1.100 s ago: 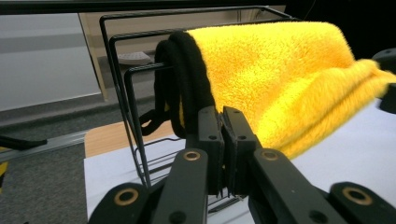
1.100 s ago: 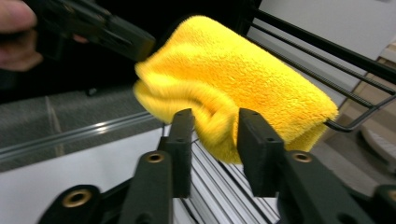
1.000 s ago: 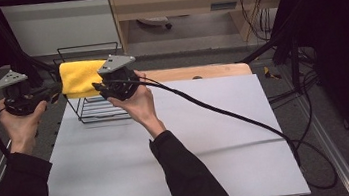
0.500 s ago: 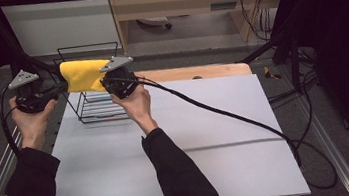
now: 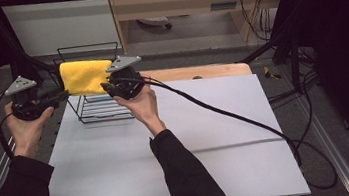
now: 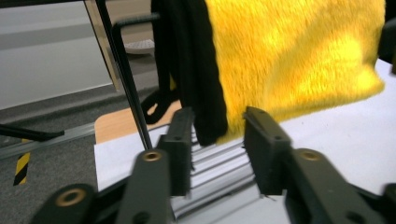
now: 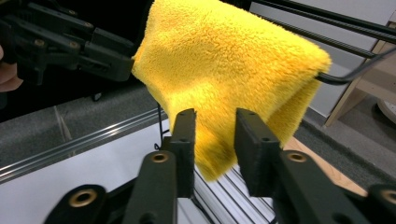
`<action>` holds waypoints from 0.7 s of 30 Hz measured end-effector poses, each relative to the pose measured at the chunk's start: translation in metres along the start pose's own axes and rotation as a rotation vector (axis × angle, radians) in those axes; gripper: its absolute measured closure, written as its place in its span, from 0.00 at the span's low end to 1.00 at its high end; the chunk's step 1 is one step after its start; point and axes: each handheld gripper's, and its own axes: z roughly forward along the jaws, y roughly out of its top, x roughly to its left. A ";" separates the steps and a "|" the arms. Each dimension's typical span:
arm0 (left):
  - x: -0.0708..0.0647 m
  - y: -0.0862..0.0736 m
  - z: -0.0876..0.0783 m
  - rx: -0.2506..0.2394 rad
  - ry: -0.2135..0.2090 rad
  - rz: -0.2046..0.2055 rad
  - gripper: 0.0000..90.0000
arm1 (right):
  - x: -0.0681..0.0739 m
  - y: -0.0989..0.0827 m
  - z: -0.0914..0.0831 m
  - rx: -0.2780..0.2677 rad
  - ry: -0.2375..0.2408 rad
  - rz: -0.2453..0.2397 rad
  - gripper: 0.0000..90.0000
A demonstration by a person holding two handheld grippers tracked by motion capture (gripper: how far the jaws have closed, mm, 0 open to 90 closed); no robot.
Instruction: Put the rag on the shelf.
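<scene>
Yellow cloth (image 5: 83,77) draped over wire rack (image 5: 98,110), long axis left-right

High view: dim room, corners black at 9 and 3 o'clock; white table (image 5: 217,138) lit evenly from overhead, soft shadows, no glare. Slightly soft res. Gripper views: yellow cloth (image 7: 224,70) bright, saturated, w/ motion blur in left gripper view; bg at 10 o'clock out of focus, near parts dark.

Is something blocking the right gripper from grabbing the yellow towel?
Nothing visible does. The right gripper has just been opening, and the lower corner of the yellow towel, draped on the wire rack, hangs in the gap between its jaws, with no other object between.
</scene>
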 end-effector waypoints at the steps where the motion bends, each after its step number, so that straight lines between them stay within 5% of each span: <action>1: -0.002 -0.002 -0.001 0.006 -0.007 0.004 0.62 | 0.000 0.000 -0.004 -0.002 -0.004 0.000 0.70; 12: -0.025 -0.034 0.001 0.044 -0.092 0.034 0.27 | -0.012 -0.014 -0.046 0.026 -0.003 0.037 0.27; 21: -0.050 -0.059 0.010 0.066 -0.142 0.050 0.12 | -0.026 -0.048 -0.080 0.077 -0.048 0.058 0.12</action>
